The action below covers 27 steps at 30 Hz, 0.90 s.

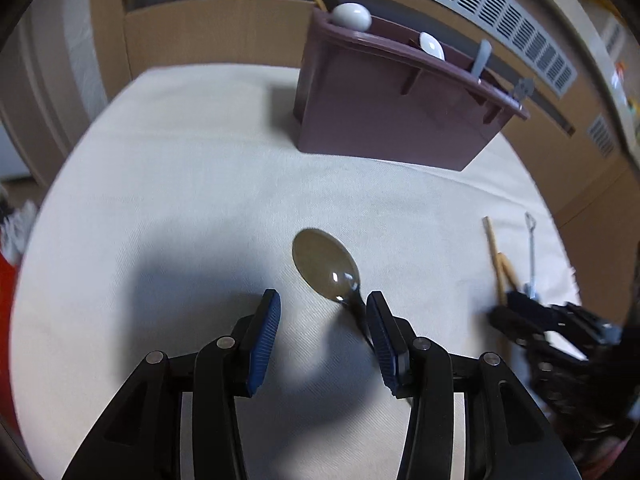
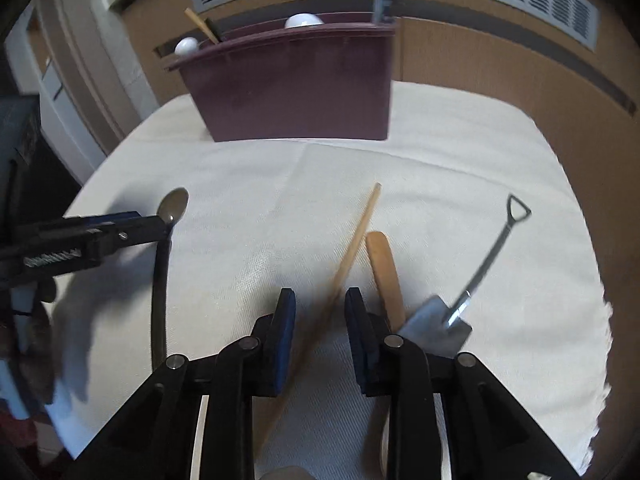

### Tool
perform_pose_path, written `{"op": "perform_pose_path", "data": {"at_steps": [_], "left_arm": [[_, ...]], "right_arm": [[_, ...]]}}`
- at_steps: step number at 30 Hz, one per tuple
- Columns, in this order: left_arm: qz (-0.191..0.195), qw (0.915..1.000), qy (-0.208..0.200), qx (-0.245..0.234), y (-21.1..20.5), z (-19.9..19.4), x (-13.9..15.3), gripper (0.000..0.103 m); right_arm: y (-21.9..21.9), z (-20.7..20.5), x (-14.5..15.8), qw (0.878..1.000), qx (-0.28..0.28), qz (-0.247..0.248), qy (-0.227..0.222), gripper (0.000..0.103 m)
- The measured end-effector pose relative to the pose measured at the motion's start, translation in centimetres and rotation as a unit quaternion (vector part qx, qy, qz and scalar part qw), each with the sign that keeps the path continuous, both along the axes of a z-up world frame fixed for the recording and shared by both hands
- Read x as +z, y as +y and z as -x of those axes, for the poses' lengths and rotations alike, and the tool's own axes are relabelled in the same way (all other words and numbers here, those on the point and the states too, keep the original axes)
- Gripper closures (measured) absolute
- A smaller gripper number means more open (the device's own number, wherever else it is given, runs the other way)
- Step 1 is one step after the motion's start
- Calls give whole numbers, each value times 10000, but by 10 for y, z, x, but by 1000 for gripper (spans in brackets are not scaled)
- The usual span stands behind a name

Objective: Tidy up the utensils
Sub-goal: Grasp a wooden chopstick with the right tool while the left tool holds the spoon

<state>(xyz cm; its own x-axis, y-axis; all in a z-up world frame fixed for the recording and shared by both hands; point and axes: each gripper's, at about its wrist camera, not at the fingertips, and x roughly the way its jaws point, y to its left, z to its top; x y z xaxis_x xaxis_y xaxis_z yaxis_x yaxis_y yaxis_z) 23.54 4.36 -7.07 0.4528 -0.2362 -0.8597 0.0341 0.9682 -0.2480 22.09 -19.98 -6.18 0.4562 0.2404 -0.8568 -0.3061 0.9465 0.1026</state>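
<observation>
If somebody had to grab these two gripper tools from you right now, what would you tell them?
Left gripper: open, its right finger beside the dark metal spoon on the white cloth.
Right gripper: open, straddling the light wooden chopstick.
Loose: spoon, chopstick, flat wooden stick, shovel-shaped metal spoon.
Done: the maroon plastic caddy holds several utensils.
Left: put away these four.

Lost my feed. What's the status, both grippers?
Left gripper open, spoon at its right finger. Right gripper open around chopstick. Nothing blocking the holder.
</observation>
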Motion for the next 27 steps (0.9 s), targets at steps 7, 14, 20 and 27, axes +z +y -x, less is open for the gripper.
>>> {"op": "perform_pose_path", "data": {"at_steps": [7, 14, 20, 27], "left_arm": [[-81, 9999, 24, -69, -33, -26, -5, 56], [-703, 9946, -185, -747, -86, -45, -10, 56], [-1150, 9897, -266, -808, -101, -45, -13, 56], [-719, 9945, -690, -319, -81, -29, -8, 69]], "right_arm": [[-13, -9, 1, 9986, 166, 428, -272, 98], [-33, -4, 2, 9996, 183, 129, -190, 97], [-42, 5, 24, 9977, 241, -93, -625, 96], [-43, 18, 39, 9941, 397, 331, -953, 94]]}}
